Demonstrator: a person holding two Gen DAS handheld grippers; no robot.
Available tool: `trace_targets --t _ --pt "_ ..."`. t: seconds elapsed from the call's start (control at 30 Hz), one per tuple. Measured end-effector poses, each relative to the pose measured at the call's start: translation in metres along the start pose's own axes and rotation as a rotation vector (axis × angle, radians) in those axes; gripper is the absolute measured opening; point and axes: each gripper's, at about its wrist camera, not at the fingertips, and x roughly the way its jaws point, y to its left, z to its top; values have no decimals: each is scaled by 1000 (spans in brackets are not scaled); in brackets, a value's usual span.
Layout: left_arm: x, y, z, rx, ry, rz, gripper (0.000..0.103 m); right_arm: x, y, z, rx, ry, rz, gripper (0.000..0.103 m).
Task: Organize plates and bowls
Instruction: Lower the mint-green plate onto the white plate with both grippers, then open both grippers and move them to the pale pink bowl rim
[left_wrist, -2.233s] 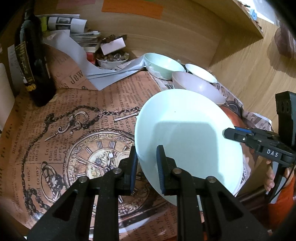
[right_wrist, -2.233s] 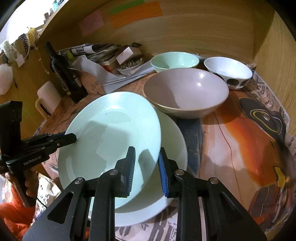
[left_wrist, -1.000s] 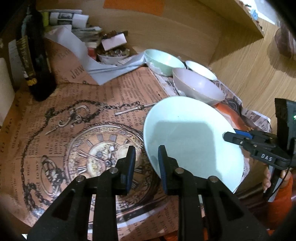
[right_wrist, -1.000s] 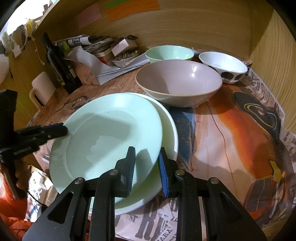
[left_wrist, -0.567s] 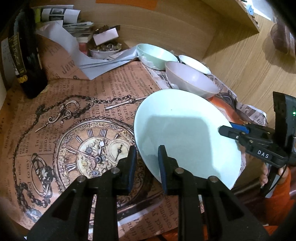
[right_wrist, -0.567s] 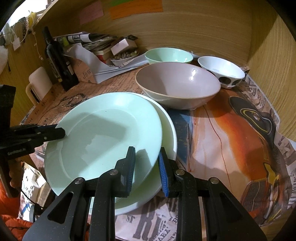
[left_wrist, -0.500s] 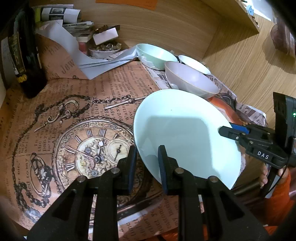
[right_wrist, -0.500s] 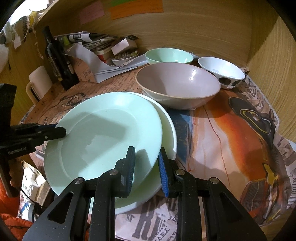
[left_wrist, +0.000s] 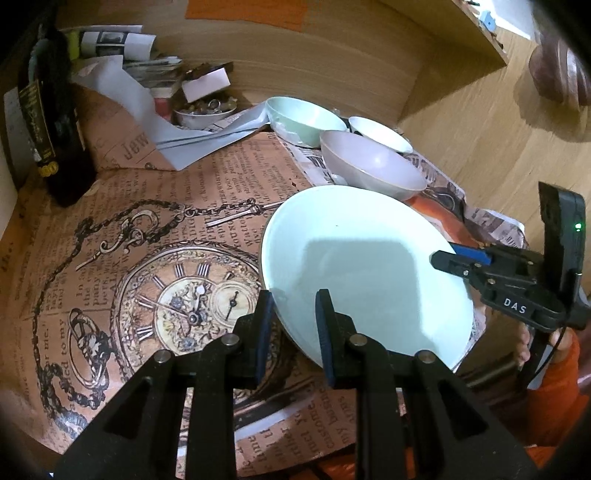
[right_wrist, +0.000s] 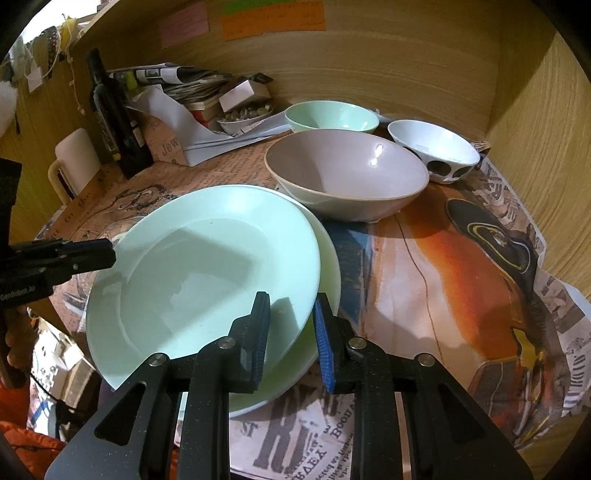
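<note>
Open counter on the left, crockery crowding the right

The clock-print paper (left_wrist: 140, 258) on the counter lies bare on the near left. At the far left a dark bottle (left_wrist: 48, 122) stands upright, with a heap of papers (left_wrist: 129, 74) and a small dish (left_wrist: 203, 112) along the wooden back wall (right_wrist: 369, 66). On the right, two stacked plates (right_wrist: 207, 280) fill the near edge; just beyond them a grey bowl (right_wrist: 347, 173), green bowl (right_wrist: 332, 116) and spotted bowl (right_wrist: 432, 151) crowd close together. A side wall (right_wrist: 546, 155) closes the right.

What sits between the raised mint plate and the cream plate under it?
Nothing visible: the round mint-green plate, clamped by both hand-held grippers, hangs tilted over the bare cream plate; the mauve bowl sits behind.
</note>
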Motion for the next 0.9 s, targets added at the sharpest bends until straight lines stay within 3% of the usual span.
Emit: trace_targets --t 0.13,0.2,0.23,0.27,0.6,0.67,0.8,0.9 --pt "2 4 1 -19 3 -11 23 -1 4 0 -29 5 -31 22" --pt "4 6 1 -28 7 -12 23 -4 7 -1 -51 -7 -86 30" --pt "4 6 1 -28 8 -10 23 -7 8 -1 -74 -26 -141 42" --pt "4 7 2 -28 8 -8 23 -10 9 -1 -83 -43 -157 46" --pt "-18 -7 25 37 -103 46 24 -20 -10 6 10 -89 -95 47" --pt "-20 -10 31 49 -119 59 29 -24 -14 11 32 -111 -84 50" --pt "-21 -17 46 60 -169 88 52 -33 -23 22 64 -162 -66 54" --pt "-17 -22 59 68 -183 104 57 -39 -30 32 82 -203 -66 54"
